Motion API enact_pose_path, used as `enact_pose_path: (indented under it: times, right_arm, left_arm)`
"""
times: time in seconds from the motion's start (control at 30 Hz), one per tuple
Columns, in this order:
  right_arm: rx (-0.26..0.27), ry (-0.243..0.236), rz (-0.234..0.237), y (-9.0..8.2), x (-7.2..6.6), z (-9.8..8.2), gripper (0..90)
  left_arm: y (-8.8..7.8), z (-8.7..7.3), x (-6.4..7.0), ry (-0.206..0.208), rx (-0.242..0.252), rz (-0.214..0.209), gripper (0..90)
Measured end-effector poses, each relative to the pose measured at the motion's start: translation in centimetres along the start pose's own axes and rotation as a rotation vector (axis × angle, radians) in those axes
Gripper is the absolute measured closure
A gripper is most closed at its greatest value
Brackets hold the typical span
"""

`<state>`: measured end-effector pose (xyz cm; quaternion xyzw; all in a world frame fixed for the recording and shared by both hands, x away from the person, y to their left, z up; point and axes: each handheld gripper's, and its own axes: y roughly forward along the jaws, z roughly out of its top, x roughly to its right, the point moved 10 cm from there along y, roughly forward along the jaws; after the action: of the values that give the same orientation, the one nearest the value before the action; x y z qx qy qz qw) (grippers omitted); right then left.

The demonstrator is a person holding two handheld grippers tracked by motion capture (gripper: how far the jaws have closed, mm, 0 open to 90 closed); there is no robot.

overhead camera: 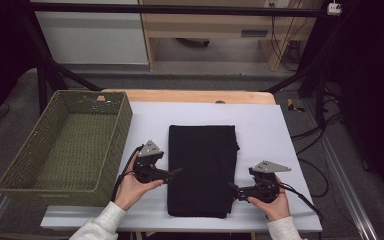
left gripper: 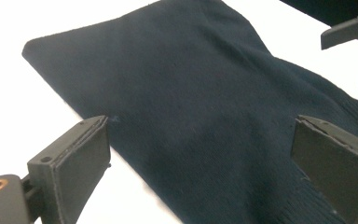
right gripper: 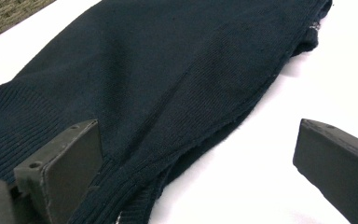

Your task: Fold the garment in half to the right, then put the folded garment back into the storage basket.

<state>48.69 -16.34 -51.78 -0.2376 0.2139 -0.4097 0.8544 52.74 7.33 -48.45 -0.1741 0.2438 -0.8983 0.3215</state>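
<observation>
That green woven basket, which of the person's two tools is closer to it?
Left. The left tool sits just right of the green woven basket, at the folded black garment's left edge. The right tool is at the garment's far right edge.

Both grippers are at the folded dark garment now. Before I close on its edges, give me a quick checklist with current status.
1. Left gripper open: ok, jaws wide apart in the left gripper view.
2. Right gripper open: ok, jaws wide apart in the right gripper view.
3. Left jaws straddle the edge of the folded garment: ok, one jaw over the white sheet, the other over fabric.
4. Right jaws straddle the opposite edge: ok, the ribbed hem lies beside one jaw.
5. Garment lies flat and folded: ok, though one far corner bulges.
6. Woven basket free to receive: ok, nothing inside.
7. Jaws low enough to catch all layers: cannot tell.
</observation>
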Motion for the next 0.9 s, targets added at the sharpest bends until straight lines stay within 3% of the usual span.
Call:
enact_pose_path:
  times: [0.67,0.9]
  right_arm:
    - [0.0,-0.004,0.017,-0.2,-0.5,0.0,1.4]
    - [0.004,-0.003,0.021,-0.2,-0.6,0.0,1.4]
  left_arm:
    - [1.5,4.1,-2.4,-0.041,0.036,0.039,4.0]
    - [2.3,4.8,-4.2,-0.052,0.04,0.09,4.0]
